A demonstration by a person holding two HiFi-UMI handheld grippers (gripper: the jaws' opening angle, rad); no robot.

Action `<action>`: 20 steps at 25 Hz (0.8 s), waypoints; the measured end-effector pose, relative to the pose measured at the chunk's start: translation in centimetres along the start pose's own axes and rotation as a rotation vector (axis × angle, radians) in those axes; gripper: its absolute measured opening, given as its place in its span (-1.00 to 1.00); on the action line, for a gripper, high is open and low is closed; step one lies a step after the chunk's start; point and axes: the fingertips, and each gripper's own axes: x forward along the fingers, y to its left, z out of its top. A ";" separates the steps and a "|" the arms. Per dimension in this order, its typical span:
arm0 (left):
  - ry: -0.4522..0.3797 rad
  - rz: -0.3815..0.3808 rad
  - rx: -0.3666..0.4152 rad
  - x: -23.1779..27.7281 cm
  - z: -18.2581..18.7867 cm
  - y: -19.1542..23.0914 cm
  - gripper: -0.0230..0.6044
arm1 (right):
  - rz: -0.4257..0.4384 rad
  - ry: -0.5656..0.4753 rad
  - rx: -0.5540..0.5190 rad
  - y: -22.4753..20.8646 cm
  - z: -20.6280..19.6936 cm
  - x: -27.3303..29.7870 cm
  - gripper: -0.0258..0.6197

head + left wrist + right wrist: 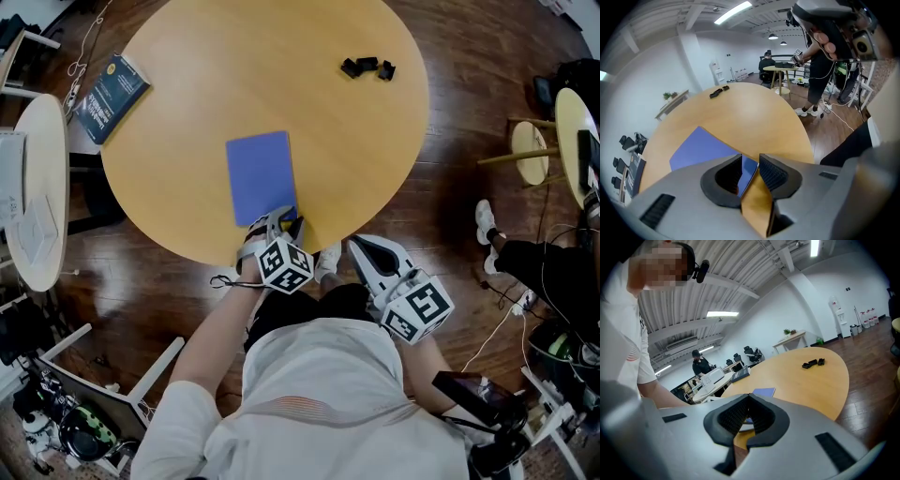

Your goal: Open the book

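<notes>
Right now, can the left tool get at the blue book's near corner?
Likely yes: the left tool stands open astride the blue book's near corner without pressing on it, and nothing else lies between its jaws.

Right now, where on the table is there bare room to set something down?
Bare wood lies between the blue book, the dark book at the left rim and the black pieces. Crowded at the near rim, where the left hand-held gripper straddles the blue book's corner.

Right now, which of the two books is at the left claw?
The plain blue book, its near corner between the open jaws of the left claw. The dark printed-cover book lies at the far-left edge of the table.
</notes>
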 end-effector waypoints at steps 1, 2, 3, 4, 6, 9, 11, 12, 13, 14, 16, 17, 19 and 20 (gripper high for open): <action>0.001 -0.001 0.005 0.0 0.0 0.0 -0.53 | 0.000 0.000 0.001 0.0 0.0 0.1 -0.91; 0.001 -0.004 0.003 0.1 0.0 0.0 -0.54 | 0.001 0.000 0.001 0.0 0.0 0.1 -0.91; 0.002 -0.007 -0.004 0.1 0.0 -0.1 -0.54 | 0.003 0.000 0.001 0.0 0.0 0.2 -0.91; 0.003 -0.012 -0.011 0.1 0.1 -0.1 -0.56 | 0.004 0.000 0.001 0.0 0.0 0.2 -0.91; 0.004 -0.020 -0.022 0.0 0.2 -0.2 -0.59 | 0.004 0.000 0.003 -0.1 0.0 0.1 -0.91; 0.005 -0.031 -0.038 0.1 0.3 -0.2 -0.65 | 0.002 0.001 0.004 -0.1 0.1 0.1 -0.91; 0.006 -0.038 -0.049 0.1 0.3 -0.2 -0.68 | 0.002 0.000 0.005 -0.2 0.1 0.1 -0.91; 0.007 -0.039 -0.047 0.2 0.3 -0.3 -0.68 | 0.001 0.000 0.006 -0.2 0.1 0.1 -0.91; 0.008 -0.039 -0.043 0.2 0.3 -0.3 -0.68 | 0.000 -0.001 0.007 -0.2 0.1 0.1 -0.91; 0.008 -0.039 -0.039 0.2 0.3 -0.4 -0.70 | -0.001 -0.001 0.007 -0.2 0.1 0.1 -0.91; 0.007 -0.039 -0.039 0.2 0.4 -0.5 -0.76 | -0.001 -0.001 0.008 -0.2 0.1 0.1 -0.91; 0.007 -0.037 -0.042 0.1 0.4 -0.5 -0.78 | -0.001 -0.001 0.008 -0.2 0.1 0.1 -0.91; 0.005 -0.034 -0.046 0.0 0.5 -0.5 -0.84 | 0.000 0.000 0.009 -0.1 0.1 0.0 -0.91; 0.004 -0.033 -0.048 0.0 0.5 -0.5 -0.86 | 0.000 0.000 0.009 -0.1 0.1 0.0 -0.91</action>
